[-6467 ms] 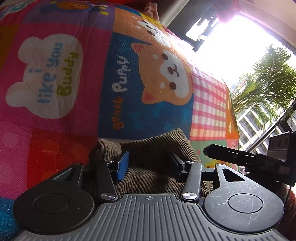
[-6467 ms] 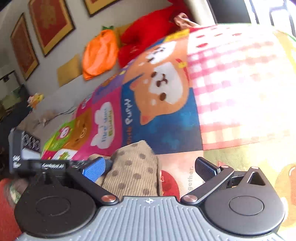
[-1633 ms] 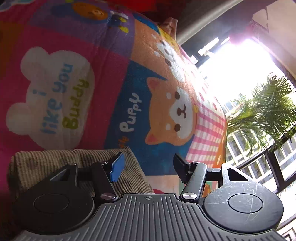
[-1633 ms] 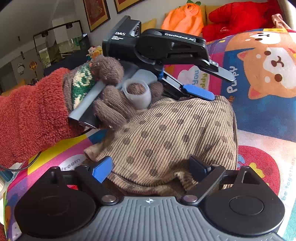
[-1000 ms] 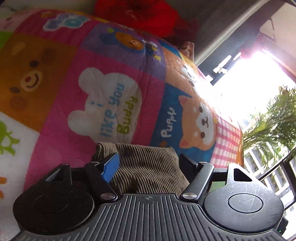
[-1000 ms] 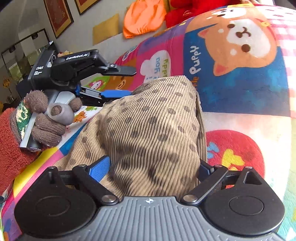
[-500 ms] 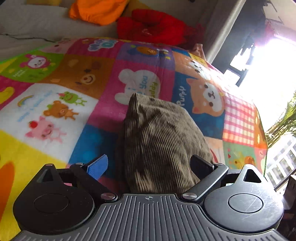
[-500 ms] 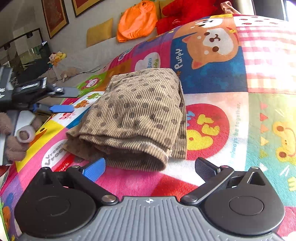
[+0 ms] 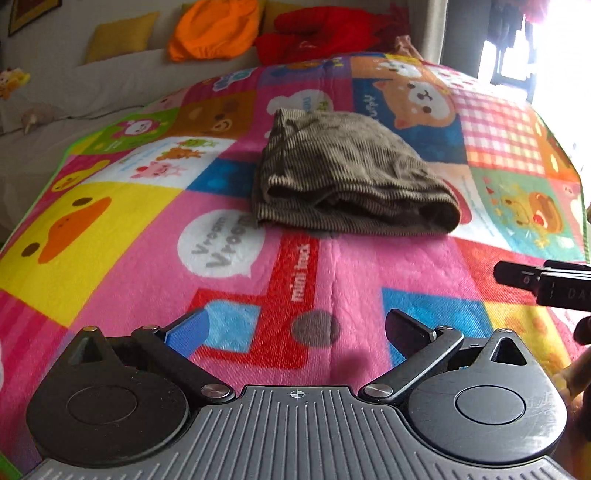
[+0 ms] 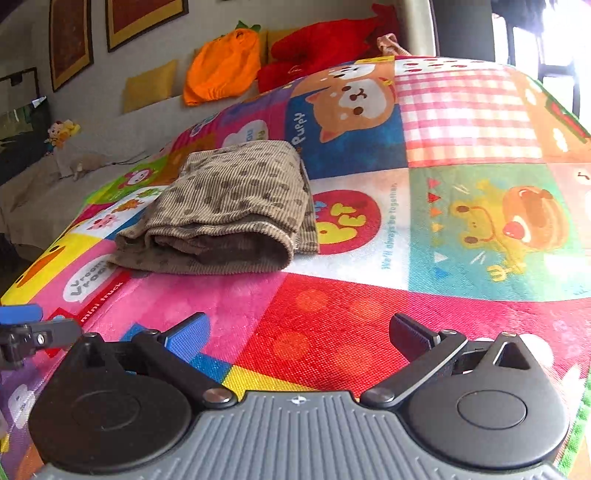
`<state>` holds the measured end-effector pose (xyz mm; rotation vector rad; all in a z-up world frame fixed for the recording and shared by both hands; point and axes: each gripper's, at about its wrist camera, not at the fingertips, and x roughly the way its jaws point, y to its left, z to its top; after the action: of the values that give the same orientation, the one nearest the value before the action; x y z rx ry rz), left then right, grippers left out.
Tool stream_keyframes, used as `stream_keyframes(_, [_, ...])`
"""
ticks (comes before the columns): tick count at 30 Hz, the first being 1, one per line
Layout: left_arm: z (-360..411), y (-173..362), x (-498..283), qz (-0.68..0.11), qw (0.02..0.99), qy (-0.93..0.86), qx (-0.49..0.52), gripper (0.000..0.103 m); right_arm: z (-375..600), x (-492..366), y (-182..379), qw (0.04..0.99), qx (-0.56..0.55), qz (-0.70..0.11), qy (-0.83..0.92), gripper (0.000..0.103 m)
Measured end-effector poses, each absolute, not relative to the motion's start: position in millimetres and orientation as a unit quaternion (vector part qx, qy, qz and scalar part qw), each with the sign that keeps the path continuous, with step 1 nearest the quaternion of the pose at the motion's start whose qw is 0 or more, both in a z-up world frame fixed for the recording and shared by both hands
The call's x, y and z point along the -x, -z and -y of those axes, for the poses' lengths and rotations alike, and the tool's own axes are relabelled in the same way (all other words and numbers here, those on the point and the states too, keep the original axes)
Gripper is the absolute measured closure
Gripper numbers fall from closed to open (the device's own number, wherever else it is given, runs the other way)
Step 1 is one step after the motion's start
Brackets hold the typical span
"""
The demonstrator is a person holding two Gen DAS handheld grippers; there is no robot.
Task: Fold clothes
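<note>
Corduroy garment [image 9: 351, 177] folded on the play mat [image 9: 110, 229], left tongs [image 9: 295, 328] and right tongs [image 10: 301, 330] both spread wide, empty.

A folded brown corduroy garment [image 9: 347, 177] lies on a colourful cartoon play mat [image 9: 110, 236], well apart from the left gripper [image 9: 295, 328], whose jaws stand wide over the near mat. An orange cushion [image 9: 214, 27] sits far behind.

Left gripper [image 9: 295, 328]: grey ribbed body, two round black discs, black link arms, shiny silver screws, small crosshair mark. One blue finger pad, one black. Right gripper [image 10: 299, 330]: same grey ribs, black discs, silver screws, blue and black fingers [image 10: 186, 334].
</note>
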<state>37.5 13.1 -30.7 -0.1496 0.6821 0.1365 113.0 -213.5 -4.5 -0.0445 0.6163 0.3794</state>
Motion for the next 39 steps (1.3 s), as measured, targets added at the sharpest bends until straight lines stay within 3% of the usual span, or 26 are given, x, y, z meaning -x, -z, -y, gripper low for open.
stream_keyframes(9, [-3.4,36.3,-41.7,-0.347,0.934,-0.075,0.040,0.000,218.0,-112.3,14.2,0.915,0.026,-0.352,-0.196,0.000])
stream_keyframes(39, [-3.4,36.3,-41.5,-0.345,0.935,-0.074,0.042,0.000,207.7,-109.9,16.4,0.914,0.062,-0.356,-0.186,0.000])
